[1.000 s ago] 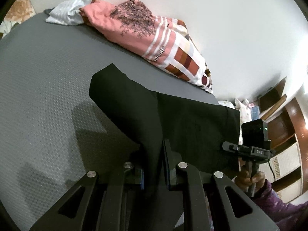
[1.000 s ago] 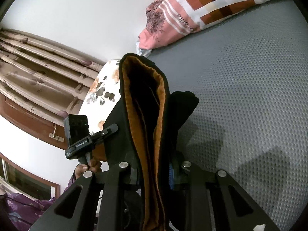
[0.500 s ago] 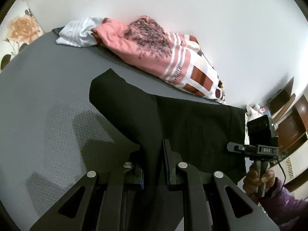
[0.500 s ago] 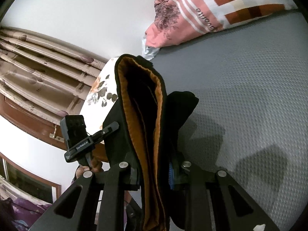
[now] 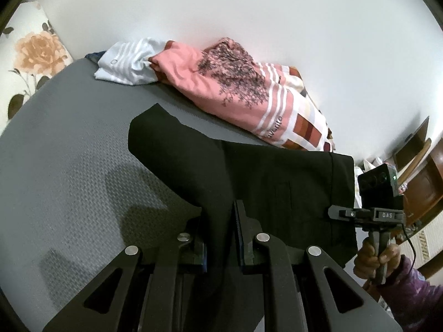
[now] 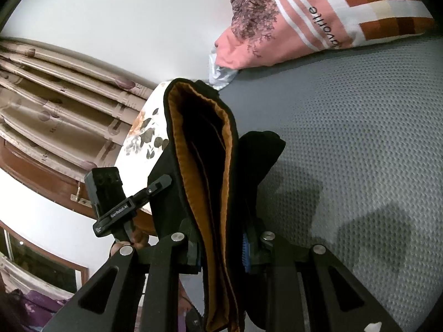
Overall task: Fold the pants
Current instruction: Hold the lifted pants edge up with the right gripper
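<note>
Left gripper [image 5: 220, 238]: black two-finger tool at the bottom of its own view, pads pinched on a bunched fold of the black fabric pants [image 5: 277, 188]; also visible from the right wrist view as a black handle with a camera block [image 6: 130, 202], gripped by a hand underneath.

Right gripper [image 6: 221, 249]: black jaws with blue pad edges, clamped on the thick waistband end of the same pants [image 6: 205, 193]; seen from the left wrist view off to the right [image 5: 368, 215], held by a hand [image 5: 376, 260] in a purple sleeve [image 5: 415, 290].

Pants, look: matte black outside, orange-brown lining showing along the open waistband edge in the right wrist view; stitched seam and pocket outline faintly visible on the flat panel.

Pants, place: lifted and stretched between the two grippers above the grey textured mattress [image 5: 69, 166], one rounded black corner sticking out to the left, shadows cast on the mattress below.

Farther back: pink pillow with dark tree print and striped, brown-checked end [image 5: 243, 88] lying along the white wall [image 5: 249, 8]; white striped crumpled cloth [image 5: 130, 63] touching its left end.

Edges: floral-print sheet [image 5: 30, 55] at far left; beige patterned curtain [image 6: 61, 105] in the right wrist view.
</note>
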`<state>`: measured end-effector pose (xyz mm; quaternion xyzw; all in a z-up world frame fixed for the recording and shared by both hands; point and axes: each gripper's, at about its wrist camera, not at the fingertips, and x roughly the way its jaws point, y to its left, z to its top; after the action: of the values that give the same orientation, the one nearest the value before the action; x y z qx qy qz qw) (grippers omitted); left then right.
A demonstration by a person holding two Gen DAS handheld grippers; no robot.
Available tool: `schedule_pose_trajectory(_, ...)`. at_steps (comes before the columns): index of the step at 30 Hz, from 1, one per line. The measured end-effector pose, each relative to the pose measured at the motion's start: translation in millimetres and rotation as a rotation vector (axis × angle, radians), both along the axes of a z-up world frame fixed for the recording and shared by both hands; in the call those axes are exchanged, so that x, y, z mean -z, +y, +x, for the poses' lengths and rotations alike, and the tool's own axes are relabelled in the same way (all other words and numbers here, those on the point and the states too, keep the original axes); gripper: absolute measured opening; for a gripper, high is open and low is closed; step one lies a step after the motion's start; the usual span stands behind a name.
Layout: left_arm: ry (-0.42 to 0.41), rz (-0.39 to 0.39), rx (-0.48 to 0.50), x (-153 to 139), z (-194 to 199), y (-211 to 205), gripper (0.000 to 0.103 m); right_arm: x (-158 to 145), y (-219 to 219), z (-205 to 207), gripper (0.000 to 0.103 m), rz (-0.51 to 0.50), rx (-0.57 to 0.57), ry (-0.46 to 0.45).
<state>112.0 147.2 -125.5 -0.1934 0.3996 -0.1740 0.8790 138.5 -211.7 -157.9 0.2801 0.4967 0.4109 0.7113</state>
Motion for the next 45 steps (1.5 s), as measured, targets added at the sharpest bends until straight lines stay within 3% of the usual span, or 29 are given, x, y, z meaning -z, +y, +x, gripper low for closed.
schedule_pose_trajectory(24, -0.062, 0.133, -0.071, -9.6, 81.8, 49.5, 0.015, 14.5, -0.9, 19.2, 0.02, 0.052, 0.003, -0.012)
schedule_pose_trajectory(41, -0.009, 0.168, -0.116, 30.4, 109.2, 69.9, 0.015, 40.6, -30.7, -19.8, 0.02, 0.052, 0.035, 0.041)
schedule_pose_trajectory(45, -0.008, 0.202, -0.13, 39.7, 106.3, 69.3, 0.015, 41.7, -33.1, -32.7, 0.02, -0.001, 0.044, 0.023)
